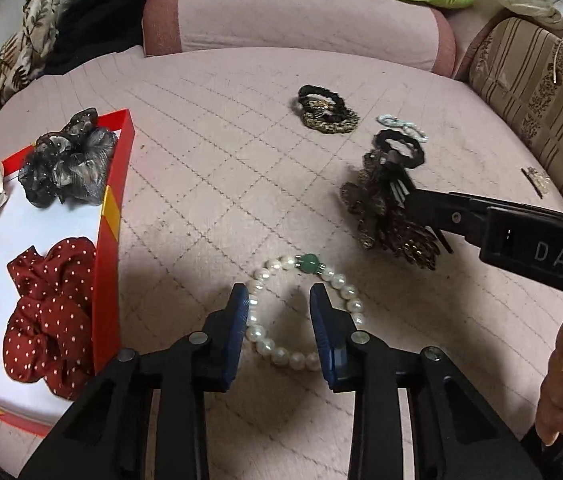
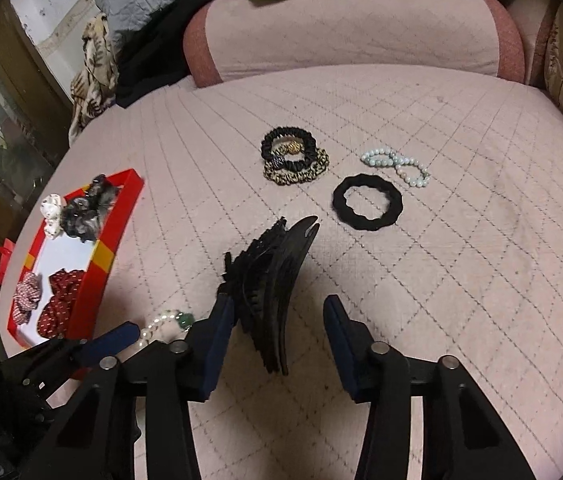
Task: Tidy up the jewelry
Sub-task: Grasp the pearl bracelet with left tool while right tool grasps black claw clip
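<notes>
Pearl bracelet (image 1: 304,312) between spread left claw (image 1: 279,304) tips, black hair clip (image 2: 277,284) inside spread right claw (image 2: 279,312)

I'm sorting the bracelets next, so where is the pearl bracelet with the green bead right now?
The pearl bracelet lies on the pink quilted cushion, between the open left gripper's fingertips, right of the red tray.

Two wrist cameras look low and forward over the pink quilted bed (image 1: 241,140).

The left view sits close above the pearl bracelet (image 1: 301,312), with the red box (image 1: 115,216) at 9 o'clock. The right view sits further right; both share the box (image 2: 93,280), bracelet (image 2: 161,322) and black hair ring (image 2: 367,204).
</notes>
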The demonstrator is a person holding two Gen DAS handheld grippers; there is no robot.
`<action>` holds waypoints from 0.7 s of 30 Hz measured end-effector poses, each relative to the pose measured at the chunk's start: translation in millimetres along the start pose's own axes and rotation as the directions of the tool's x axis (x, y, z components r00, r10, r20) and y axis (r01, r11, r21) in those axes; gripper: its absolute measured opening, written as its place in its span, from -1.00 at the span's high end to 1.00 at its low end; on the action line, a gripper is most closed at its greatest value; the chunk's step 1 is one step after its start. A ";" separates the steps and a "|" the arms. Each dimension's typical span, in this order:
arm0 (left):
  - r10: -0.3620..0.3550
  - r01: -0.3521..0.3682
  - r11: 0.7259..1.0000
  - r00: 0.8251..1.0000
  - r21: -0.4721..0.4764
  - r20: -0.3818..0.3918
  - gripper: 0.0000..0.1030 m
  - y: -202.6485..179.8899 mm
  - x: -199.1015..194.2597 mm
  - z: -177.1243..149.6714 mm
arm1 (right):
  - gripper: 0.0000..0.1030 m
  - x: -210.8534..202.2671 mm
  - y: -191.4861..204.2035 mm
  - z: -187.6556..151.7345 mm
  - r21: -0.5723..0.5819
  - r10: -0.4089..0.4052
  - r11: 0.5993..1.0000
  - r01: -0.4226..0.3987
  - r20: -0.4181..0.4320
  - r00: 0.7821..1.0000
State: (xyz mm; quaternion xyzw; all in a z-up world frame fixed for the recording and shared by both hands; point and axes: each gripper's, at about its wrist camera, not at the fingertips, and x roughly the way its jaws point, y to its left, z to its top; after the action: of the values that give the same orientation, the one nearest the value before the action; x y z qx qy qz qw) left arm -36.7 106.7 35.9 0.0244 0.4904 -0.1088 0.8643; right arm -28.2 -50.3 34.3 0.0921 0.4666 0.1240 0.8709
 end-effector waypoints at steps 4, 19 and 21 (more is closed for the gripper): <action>-0.027 0.027 0.999 1.000 -0.017 -0.016 0.42 4.3 8.7 0.8 | 0.13 8.1 -3.9 2.4 0.005 -0.013 1.000 0.013 -0.007 1.000; -0.024 0.024 0.999 1.000 -0.023 0.003 0.82 -2.2 4.2 0.7 | 0.90 12.8 -13.1 0.4 0.042 -0.010 0.999 0.010 -0.004 1.000; -0.031 0.031 0.999 0.999 -0.023 0.015 0.82 -4.6 -3.0 -0.9 | 0.91 6.5 -13.9 -1.4 0.049 -0.004 0.999 0.004 0.006 1.000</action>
State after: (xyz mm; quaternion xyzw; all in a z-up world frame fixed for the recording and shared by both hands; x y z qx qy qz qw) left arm -39.9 102.8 38.4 0.0058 0.4857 -0.1165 0.8663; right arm -24.2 -61.5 24.6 0.1130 0.4671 0.1103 0.8700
